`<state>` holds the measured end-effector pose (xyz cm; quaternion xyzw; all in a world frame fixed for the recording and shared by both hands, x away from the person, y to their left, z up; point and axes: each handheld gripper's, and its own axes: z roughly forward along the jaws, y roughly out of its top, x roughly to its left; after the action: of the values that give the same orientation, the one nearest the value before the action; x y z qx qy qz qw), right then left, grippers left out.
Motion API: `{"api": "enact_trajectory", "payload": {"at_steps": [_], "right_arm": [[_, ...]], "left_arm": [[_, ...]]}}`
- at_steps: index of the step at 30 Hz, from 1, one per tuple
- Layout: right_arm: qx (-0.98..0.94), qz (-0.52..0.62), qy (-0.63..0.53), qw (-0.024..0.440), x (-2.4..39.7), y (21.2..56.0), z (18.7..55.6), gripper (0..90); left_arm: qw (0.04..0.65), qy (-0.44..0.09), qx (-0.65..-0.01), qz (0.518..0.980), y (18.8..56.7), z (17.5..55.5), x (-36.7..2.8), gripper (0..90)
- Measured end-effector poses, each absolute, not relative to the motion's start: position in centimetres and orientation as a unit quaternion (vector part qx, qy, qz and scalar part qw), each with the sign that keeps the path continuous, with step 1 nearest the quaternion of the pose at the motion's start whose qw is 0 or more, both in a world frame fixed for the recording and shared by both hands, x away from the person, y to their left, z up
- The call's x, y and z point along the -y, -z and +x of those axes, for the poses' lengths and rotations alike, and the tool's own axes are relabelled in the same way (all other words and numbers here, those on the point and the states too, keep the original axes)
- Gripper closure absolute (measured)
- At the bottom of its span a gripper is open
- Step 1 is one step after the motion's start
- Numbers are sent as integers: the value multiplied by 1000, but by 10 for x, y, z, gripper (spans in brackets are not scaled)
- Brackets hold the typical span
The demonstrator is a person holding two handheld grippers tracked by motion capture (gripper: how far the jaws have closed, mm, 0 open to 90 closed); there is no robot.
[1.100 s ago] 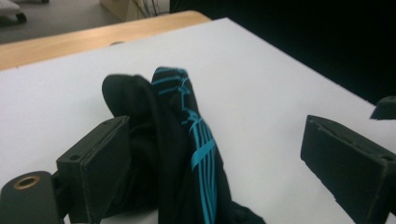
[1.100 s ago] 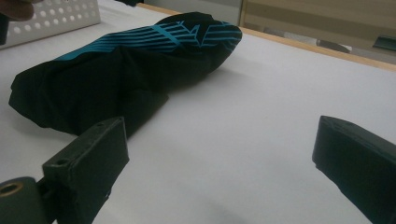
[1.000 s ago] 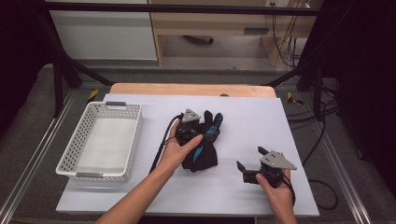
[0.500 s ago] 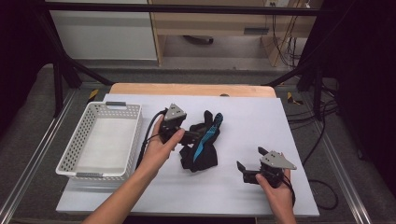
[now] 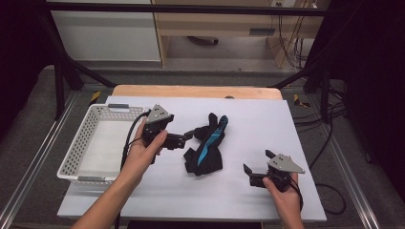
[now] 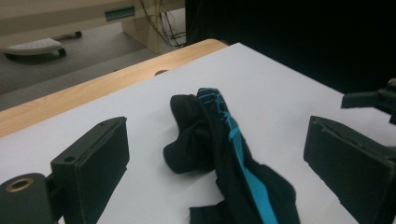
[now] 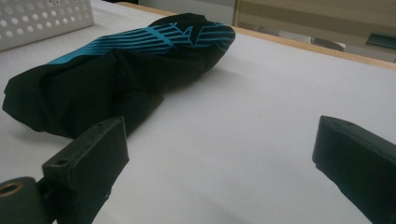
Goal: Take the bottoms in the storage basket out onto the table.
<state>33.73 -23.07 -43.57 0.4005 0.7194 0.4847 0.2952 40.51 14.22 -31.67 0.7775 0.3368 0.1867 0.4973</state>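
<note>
My right claw (image 5: 254,174) rests low on the white table (image 5: 267,124) at about five o'clock, jaws spread wide with nothing between them, pointing toward nine o'clock at the crumpled garment (image 5: 206,148). That black cloth with its blue stripe lies bunched at the centre of the table, well apart from this claw; in the right gripper view it sits ahead at eleven o'clock (image 7: 121,65). My left claw (image 5: 187,138), held above the table at nine o'clock of the cloth, is likewise released: in the left gripper view both pads stand far apart with the garment (image 6: 219,154) lying between and beyond them, not pinched. It is very near the cloth's upper fold; whether it touches, I cannot tell. Farther off, at nine o'clock, the white basket (image 5: 76,157) stands empty on the table's left edge. I judge the work to be at the reach-and-grasp stage: nothing is lifted yet. The next move calls for lowering my left claw onto a raised fold and closing firmly, so the limp fabric does not slip free.
</note>
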Motion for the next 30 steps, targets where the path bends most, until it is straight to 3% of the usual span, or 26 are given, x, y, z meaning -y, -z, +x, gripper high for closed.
{"api": "enact_trajectory", "payload": {"at_steps": [30], "right_arm": [[-721, 406, -480, 291, 233, 435, 337, 44]], "left_arm": [[501, -214, -379, 748, 321, 380, -235, 69]]}}
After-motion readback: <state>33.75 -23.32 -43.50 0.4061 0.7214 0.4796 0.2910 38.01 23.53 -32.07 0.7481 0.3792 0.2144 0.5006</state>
